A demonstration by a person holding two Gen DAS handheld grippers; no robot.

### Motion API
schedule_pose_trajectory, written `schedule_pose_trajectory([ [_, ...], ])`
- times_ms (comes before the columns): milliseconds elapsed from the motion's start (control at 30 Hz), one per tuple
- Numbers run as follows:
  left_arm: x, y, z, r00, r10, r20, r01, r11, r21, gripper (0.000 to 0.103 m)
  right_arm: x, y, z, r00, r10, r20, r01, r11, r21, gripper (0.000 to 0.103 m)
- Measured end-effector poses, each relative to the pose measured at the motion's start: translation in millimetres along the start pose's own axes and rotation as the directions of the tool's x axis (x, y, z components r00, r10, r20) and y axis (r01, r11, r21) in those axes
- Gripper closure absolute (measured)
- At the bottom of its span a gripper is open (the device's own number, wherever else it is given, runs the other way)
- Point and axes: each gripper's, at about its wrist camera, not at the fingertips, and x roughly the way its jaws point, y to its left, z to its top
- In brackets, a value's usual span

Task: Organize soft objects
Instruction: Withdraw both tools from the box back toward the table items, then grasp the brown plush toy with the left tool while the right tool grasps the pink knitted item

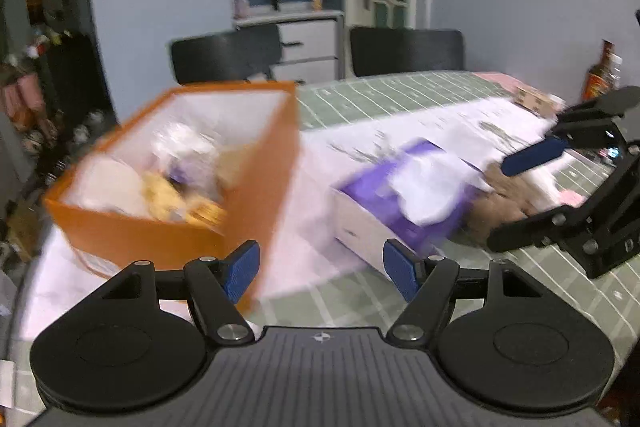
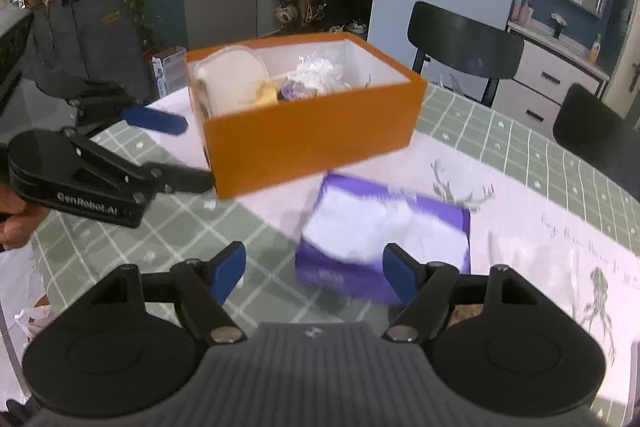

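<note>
Fingers empty; orange box holds soft items.

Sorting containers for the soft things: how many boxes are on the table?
2: the open orange cardboard box holding soft items at the far side, and the purple tissue box just in front of it. Others may lie outside the view.

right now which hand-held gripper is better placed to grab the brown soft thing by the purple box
Right, probably. In the left wrist view the right hand-held gripper hangs open right over the brown soft thing, beyond the purple box. The left hand-held gripper sits open nearer the orange box.
</note>
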Motion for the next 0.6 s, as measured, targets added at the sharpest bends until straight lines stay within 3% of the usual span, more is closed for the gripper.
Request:
schedule_pose_trajectory([
  [200, 19, -33, -23, 0.996, -0.069, -0.057, 0.068, 0.998, -0.010, 0.019, -4, -17, -43, 1.000, 0.004, -0.022, -0.004, 1.000, 0.010, 0.028],
  [400, 40, -60, -38, 0.991, -0.077, -0.109, 0.077, 0.997, -0.004, 0.019, -7, -44, -79, 0.998, 0.001, -0.070, 0.000, 1.000, 0.026, 0.028],
  [600, 50, -82, -42, 0.988, -0.100, -0.117, 0.100, 0.995, -0.006, 0.019, -26, -70, -103, 0.998, 0.005, -0.065, 0.000, 0.998, 0.067, 0.026],
])
